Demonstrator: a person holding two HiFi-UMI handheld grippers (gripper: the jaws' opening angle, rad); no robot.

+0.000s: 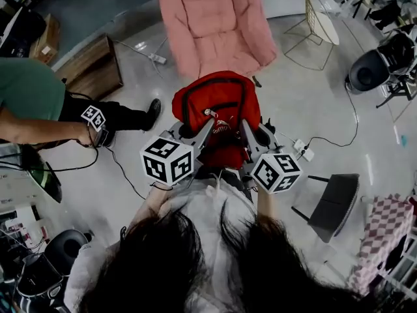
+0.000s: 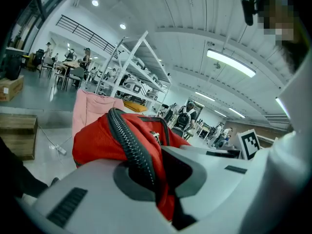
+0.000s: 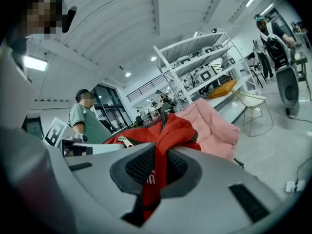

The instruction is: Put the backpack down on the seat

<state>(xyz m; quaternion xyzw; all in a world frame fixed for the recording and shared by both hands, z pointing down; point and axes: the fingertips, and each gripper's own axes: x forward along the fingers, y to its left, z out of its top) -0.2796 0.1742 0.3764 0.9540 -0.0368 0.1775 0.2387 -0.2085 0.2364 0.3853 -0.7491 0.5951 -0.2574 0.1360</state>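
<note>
Left claw (image 2: 161, 177) is clamped shut on a fold of red cloth beside the black zip (image 2: 129, 143) of the backpack (image 2: 105, 140). The right claw (image 3: 155, 172) is pinched shut the same way on red fabric at the bag's other side. In the head view both claws grip the backpack's near edge side by side, and the bag hangs just beyond their tips, above the floor (image 1: 306, 103). Farther on stands the pink seat (image 1: 215, 25), its front edge just behind the backpack's far side; whether they touch cannot be told. A person (image 1: 26, 90) in a green shirt is off to the left
</note>
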